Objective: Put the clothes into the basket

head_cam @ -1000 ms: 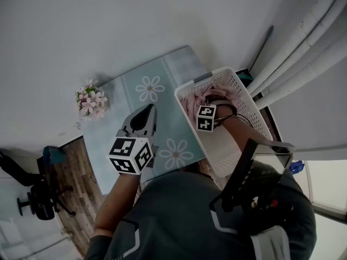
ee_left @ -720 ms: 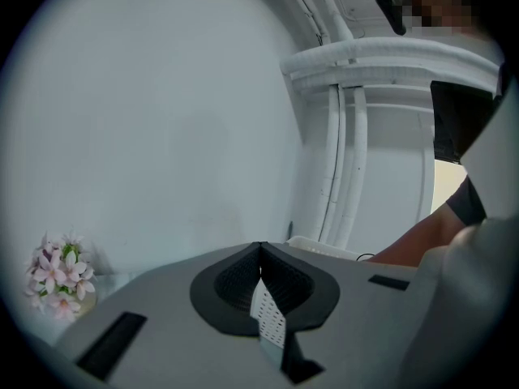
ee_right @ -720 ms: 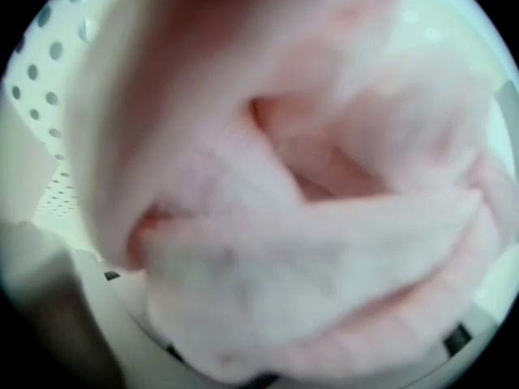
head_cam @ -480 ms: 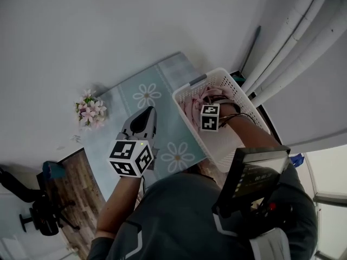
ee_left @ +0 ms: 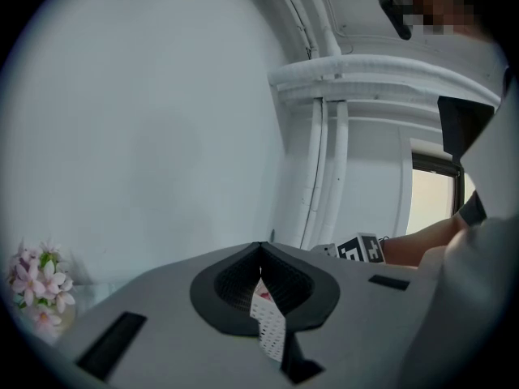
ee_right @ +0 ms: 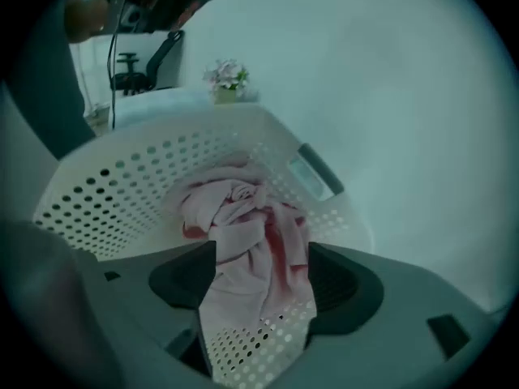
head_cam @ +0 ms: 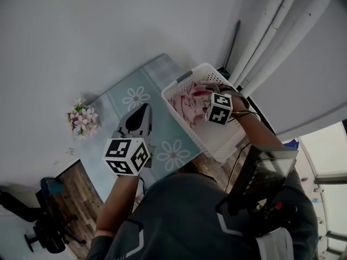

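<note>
A white perforated basket (head_cam: 227, 140) stands on the right end of the table. A crumpled pink garment (head_cam: 187, 106) lies inside it at the far end, also seen in the right gripper view (ee_right: 243, 217). My right gripper (head_cam: 205, 97) hovers in the basket just above the garment. Its jaws stand wide apart (ee_right: 263, 278), and the pink cloth shows between them without being pinched. My left gripper (head_cam: 142, 112) hangs over the table left of the basket. Its jaws meet at the tips (ee_left: 260, 248) with nothing in them.
The table wears a pale blue cloth (head_cam: 135, 85) with daisy prints. A small pot of pink flowers (head_cam: 79, 121) stands at its far left corner. White pipes (head_cam: 271, 26) run along the wall behind the basket. An office chair (head_cam: 46, 232) stands on the wooden floor at lower left.
My right gripper has risen and drawn back toward the basket's right side, leaving the pink garment lying inside. The left gripper has barely moved. The head camera has shifted.
</note>
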`<state>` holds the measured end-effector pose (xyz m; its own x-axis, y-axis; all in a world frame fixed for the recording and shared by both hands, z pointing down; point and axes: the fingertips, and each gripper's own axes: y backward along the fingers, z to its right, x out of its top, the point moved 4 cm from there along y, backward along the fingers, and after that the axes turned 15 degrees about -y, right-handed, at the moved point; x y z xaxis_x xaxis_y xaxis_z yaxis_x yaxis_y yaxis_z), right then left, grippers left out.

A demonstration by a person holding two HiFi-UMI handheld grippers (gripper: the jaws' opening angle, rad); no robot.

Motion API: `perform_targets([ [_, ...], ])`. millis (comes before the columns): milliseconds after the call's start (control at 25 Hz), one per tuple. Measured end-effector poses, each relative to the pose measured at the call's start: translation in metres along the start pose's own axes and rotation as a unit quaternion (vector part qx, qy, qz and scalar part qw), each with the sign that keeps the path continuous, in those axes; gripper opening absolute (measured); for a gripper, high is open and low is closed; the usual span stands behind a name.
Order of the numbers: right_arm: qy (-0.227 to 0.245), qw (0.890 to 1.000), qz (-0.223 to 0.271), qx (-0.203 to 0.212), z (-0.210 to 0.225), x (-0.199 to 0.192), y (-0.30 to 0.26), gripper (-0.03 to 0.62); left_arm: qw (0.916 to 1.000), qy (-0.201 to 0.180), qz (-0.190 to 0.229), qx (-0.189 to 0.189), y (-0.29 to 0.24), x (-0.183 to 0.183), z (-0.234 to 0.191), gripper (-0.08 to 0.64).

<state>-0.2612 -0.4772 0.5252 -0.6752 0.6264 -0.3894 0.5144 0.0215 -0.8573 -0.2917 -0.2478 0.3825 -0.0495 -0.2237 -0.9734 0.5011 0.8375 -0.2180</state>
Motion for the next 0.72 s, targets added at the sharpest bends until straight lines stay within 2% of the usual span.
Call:
perform_targets([
  [120,-0.085,0.994,0.061,-0.010,0.009,0.010,0.029,0.359,0.9999,0.000,0.008,-0.009,-0.001,0.004,0.003,0.009],
  [200,-0.161,0.980,0.116,-0.001,0.013,0.020,0.052,0.359,0.9998,0.001,0.013,-0.017,-0.003,0.008,0.004,0.009],
  [320,-0.269,0.942,0.202,0.014,0.023,0.035,0.086,0.356,0.9993,-0.001,0.024,-0.028,-0.006,0.016,0.008,0.009],
  [400,-0.320,0.914,0.250,0.014,0.027,0.039,0.108,0.334,0.9988,-0.008,0.032,-0.035,-0.007,0.021,0.012,0.009],
  [560,-0.362,0.876,0.319,-0.014,0.029,0.049,0.145,0.262,0.9979,-0.015,0.044,-0.045,-0.007,0.030,0.016,0.009],
  [640,-0.389,0.852,0.349,-0.012,0.029,0.055,0.161,0.190,0.9973,-0.012,0.048,-0.055,-0.007,0.034,0.018,0.009],
  [720,-0.415,0.829,0.374,-0.007,0.030,0.060,0.174,0.156,0.9965,-0.013,0.055,-0.061,-0.006,0.040,0.018,0.009],
])
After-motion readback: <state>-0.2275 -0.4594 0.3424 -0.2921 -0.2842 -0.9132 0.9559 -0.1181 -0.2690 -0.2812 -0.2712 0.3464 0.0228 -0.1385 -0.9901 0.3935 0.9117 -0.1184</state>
